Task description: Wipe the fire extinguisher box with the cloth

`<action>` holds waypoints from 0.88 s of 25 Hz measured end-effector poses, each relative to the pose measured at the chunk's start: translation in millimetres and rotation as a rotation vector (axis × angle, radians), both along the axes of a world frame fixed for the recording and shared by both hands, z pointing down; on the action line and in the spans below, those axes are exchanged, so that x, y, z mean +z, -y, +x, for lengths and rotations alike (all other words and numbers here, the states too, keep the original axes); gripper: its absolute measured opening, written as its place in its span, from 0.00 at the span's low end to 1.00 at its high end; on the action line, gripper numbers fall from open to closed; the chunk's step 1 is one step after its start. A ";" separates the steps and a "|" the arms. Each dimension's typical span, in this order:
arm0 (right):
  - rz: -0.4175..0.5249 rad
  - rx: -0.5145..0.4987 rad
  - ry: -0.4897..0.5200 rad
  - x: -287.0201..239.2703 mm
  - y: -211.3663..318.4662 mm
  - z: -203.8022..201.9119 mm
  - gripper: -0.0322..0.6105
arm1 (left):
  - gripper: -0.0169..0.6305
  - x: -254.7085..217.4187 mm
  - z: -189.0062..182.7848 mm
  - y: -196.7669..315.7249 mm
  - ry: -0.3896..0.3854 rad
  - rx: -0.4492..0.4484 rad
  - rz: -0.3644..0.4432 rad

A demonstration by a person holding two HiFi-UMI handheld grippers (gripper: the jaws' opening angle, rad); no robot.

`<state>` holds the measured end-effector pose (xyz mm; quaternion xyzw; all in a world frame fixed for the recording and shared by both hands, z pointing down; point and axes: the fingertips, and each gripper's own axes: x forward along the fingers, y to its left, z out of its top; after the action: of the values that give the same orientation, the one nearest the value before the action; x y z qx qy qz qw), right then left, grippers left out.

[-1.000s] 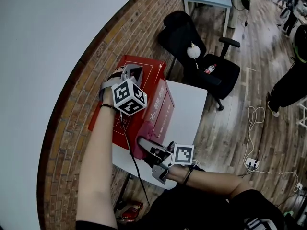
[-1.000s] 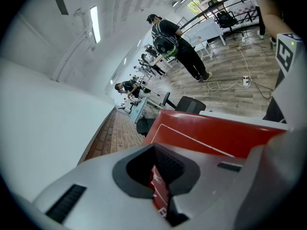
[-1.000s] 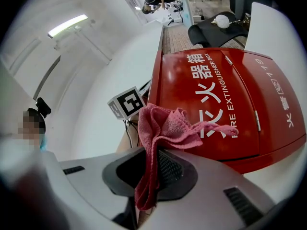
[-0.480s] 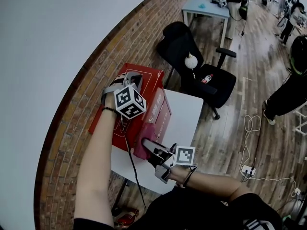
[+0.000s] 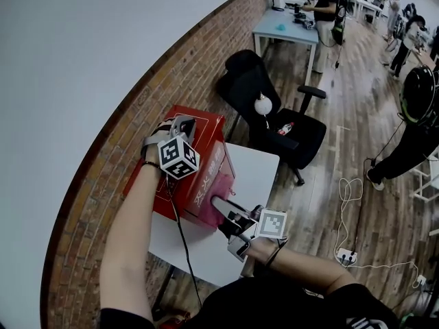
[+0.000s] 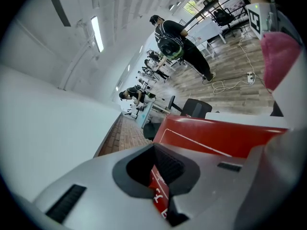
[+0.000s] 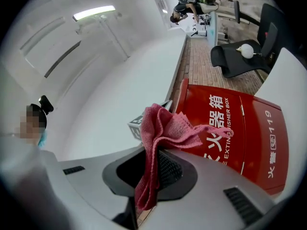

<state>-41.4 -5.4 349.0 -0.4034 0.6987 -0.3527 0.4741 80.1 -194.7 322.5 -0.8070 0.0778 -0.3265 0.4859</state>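
Fire extinguisher box (image 5: 211, 142), red: stands on white surface (image 5: 257, 173) beside brick wall (image 5: 127, 142). Left gripper (image 5: 185, 123): on top of box, jaws closed on its upper edge. Right gripper (image 5: 221, 204): jaws clamped on pink cloth (image 5: 223, 184), held against box front.

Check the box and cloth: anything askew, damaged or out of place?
Nothing stands out. The fire extinguisher box sits on the white table, no dents visible, with the left gripper clamped on its top edge. The right gripper holds the pink cloth bunched at the box's front.
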 end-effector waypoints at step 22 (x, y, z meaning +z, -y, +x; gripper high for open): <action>0.146 0.069 -0.237 -84.9 -0.9 21.0 0.15 | 0.07 -84.4 -89.0 -52.8 -0.439 -0.052 -0.300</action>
<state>-20.4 -4.5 264.1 -0.4303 0.7595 -0.2341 0.4280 -9.0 -141.9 238.1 -0.9191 0.1530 -0.1639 0.3240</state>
